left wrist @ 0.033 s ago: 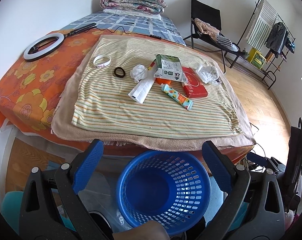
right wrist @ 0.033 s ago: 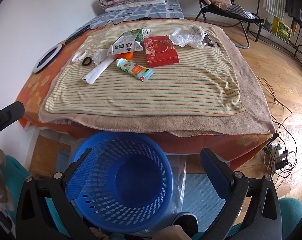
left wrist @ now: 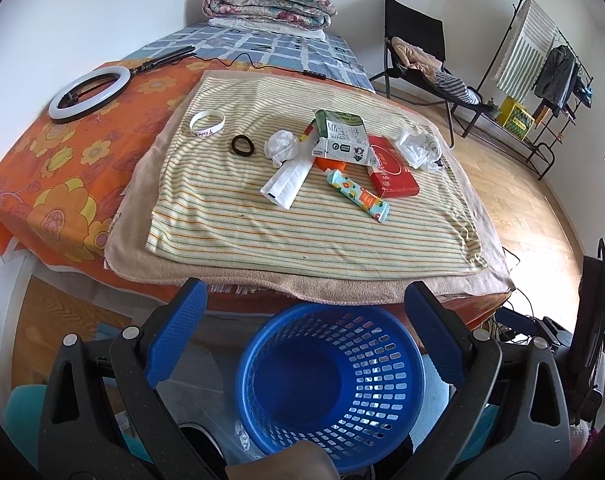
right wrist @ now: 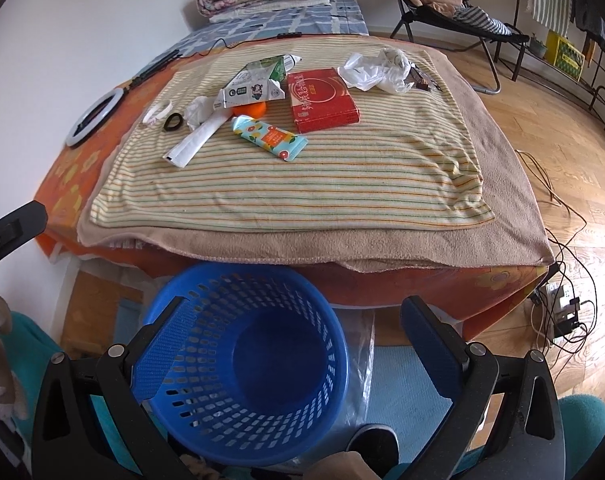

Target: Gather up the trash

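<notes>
Start of collecting: left gripper and right gripper spread wide, empty, above blue basket. Next: reach for snack wrapper on worktop.

**Soft daylight, strong fisheye bend**

Both views were bright and evenly lit by daylight entering from the right side of the frame, where the wooden floor showed a pale glare patch. Shadows were faint. Focus was sharp at centre; straight lines bowed outward, and the corners fell into black vignette.
</notes>
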`<state>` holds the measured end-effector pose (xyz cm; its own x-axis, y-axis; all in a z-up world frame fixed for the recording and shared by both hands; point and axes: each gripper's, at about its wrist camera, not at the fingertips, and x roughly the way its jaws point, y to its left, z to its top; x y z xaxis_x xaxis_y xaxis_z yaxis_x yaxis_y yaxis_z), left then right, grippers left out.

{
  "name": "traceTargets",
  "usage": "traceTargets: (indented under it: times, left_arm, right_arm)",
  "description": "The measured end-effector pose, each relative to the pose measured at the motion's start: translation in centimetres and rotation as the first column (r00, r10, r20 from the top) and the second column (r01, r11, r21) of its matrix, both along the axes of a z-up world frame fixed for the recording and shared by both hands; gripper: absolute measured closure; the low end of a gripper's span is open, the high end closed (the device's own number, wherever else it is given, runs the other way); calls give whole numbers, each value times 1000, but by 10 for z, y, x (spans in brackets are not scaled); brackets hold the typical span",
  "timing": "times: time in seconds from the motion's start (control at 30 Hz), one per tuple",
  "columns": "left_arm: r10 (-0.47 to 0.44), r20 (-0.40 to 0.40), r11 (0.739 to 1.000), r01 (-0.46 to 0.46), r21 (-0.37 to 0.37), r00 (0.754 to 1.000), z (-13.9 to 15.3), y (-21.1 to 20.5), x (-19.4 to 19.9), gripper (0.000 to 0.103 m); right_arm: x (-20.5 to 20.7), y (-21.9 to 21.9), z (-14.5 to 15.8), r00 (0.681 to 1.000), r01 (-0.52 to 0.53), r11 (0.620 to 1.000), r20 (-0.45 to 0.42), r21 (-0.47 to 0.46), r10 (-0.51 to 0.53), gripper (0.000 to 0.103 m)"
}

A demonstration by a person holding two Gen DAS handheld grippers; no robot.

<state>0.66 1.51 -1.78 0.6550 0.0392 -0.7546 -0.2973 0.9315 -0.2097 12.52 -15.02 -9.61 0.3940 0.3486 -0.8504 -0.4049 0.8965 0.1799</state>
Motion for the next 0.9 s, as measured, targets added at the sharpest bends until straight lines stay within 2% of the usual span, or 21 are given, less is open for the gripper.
traceTargets:
  times: [0.27,0.43,0.6,0.83,0.9]
  left_arm:
    - [30,10,1000,-30,4,1000,2,33,15,2]
    - [16,6,1000,-16,-4,1000,1,51,29,2]
    - [5,-4,1000,-5,31,1000,-3,74,50,2]
    - [-15,-17,998,16,56,1000,-3,113,91,2]
    - [-20,-21,998,21,61,1000,-4,125,105,8]
  right_arm:
    - [13,1,-11,998,-2,1000,-55,15,3,0]
    - [23,3,-18,994,-10,999,-104,37,14,0]
    - [31,5,-27,984,1,997,-180,78,13,0]
    - [33,24,-32,984,-67,997,-165,23,70,0]
    - [36,31,-27,987,-95,995,-132,-11,92,1]
